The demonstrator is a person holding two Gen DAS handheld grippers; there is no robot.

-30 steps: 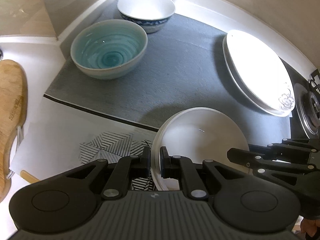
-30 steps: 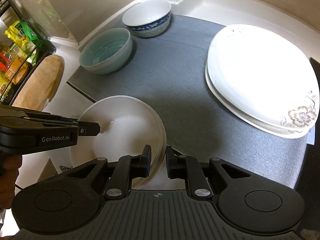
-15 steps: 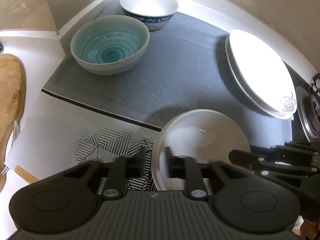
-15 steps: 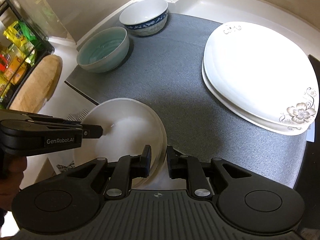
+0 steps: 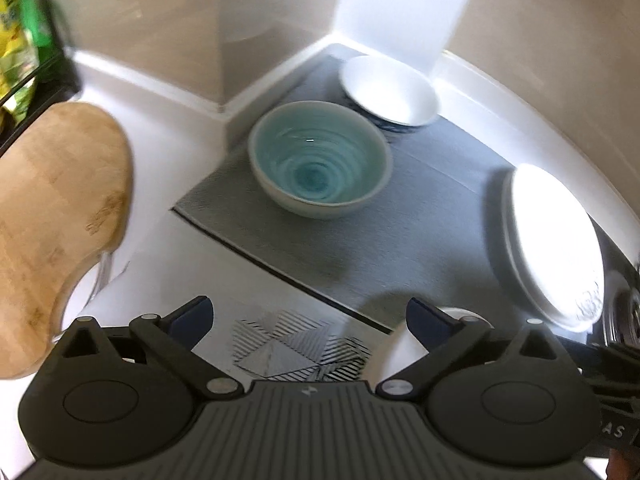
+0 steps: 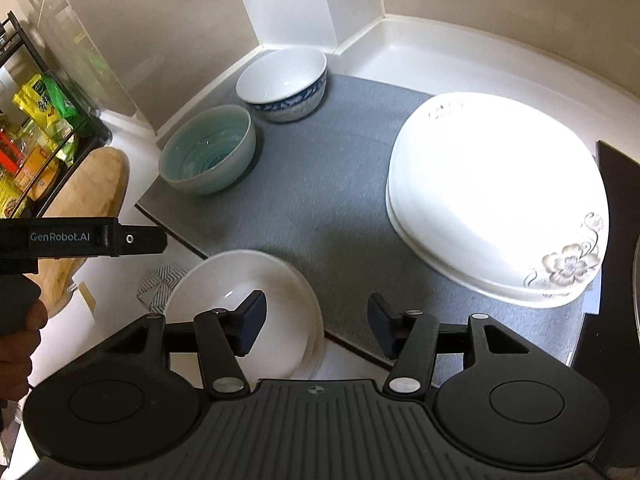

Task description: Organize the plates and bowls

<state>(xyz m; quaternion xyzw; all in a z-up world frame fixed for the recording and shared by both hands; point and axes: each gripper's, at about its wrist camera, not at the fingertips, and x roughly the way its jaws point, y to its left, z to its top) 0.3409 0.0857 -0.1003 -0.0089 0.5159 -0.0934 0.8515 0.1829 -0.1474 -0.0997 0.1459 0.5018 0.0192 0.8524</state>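
My left gripper (image 5: 308, 314) opening wide, letting go of the white bowl (image 6: 244, 312), my right gripper (image 6: 316, 322) opening too, nothing pinched.

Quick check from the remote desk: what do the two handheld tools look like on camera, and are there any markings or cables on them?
Both match: a matte black body with a ribbed dark-grey top plate, two round black hubs, silver pivot pins and black link arms ending in dark blue-black pads. The right tool shows a small round emblem on its plate. The left tool, side-on, is a flat black bar lettered "GenRobot.AI" in white, with a grey handle. No cables or sleeves are visible.
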